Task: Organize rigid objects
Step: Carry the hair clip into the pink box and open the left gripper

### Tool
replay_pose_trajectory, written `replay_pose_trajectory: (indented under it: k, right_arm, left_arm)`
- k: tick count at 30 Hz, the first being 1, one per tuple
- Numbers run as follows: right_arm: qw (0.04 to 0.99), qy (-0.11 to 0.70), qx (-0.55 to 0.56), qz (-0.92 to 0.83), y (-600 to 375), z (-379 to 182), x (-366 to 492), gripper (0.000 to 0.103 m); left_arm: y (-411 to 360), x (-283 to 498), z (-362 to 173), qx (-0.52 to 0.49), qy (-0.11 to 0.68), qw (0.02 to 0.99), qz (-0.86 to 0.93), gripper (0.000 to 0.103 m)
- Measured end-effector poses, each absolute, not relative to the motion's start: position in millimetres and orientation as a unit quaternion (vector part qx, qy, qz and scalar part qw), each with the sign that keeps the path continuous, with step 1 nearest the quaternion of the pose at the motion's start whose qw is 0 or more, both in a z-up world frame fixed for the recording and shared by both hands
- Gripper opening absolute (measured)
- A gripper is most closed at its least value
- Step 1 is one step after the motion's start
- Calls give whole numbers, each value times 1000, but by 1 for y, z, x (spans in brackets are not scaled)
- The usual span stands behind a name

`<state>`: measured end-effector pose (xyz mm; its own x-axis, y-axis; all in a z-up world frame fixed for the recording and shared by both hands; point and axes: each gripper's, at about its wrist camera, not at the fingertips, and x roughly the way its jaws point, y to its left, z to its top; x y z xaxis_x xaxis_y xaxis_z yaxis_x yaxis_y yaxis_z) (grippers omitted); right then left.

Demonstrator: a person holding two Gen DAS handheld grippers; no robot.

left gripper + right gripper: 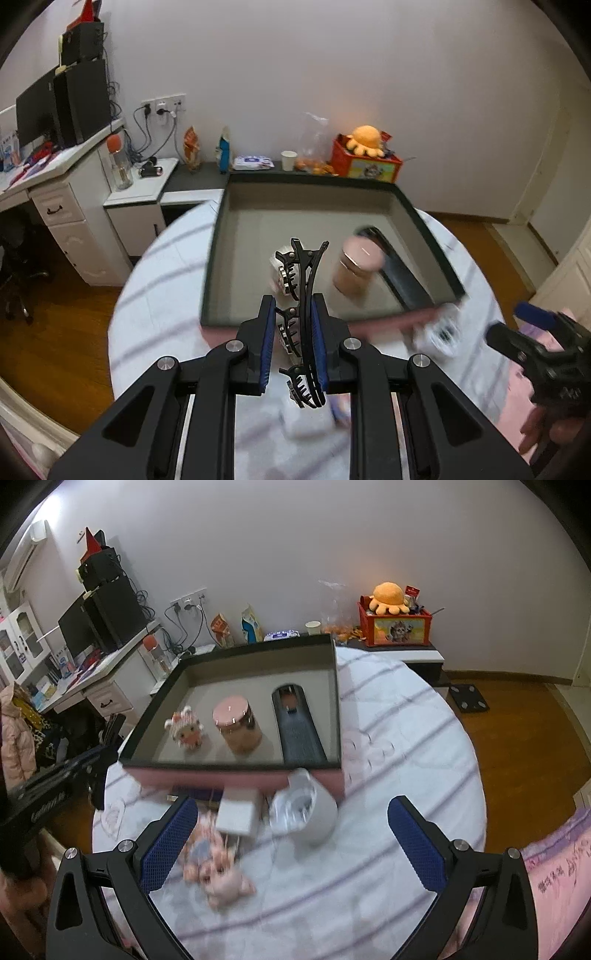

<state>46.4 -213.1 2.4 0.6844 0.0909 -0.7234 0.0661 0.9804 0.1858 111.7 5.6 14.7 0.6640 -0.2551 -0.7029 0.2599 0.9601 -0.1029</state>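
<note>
we see black hair claw clip (306, 317) upright, pinched mid-air | pink-lidded jar (238, 723), doll figurine (186, 729) standing in tray (236, 653)

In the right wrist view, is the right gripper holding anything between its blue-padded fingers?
No. The right gripper stands wide open above the striped tablecloth, nothing gripped between its pads.

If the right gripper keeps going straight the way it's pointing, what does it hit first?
Probably the white cup lying on the table, dead ahead of the open right gripper; the box sits behind it. Depth is uncertain.
</note>
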Motion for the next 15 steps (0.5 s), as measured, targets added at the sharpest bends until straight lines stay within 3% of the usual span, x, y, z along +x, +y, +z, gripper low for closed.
replay_pose_trajectory:
  k: [9, 15]
  right_arm:
    - [909, 404, 99, 13, -209, -6, 103, 103]
    - [903, 417, 100, 11, -211, -18, 120, 103]
  left_arm:
    - [0, 203, -31, 11, 428, 895, -125, 18]
    - [-6, 221, -51, 18, 441, 890, -117, 20]
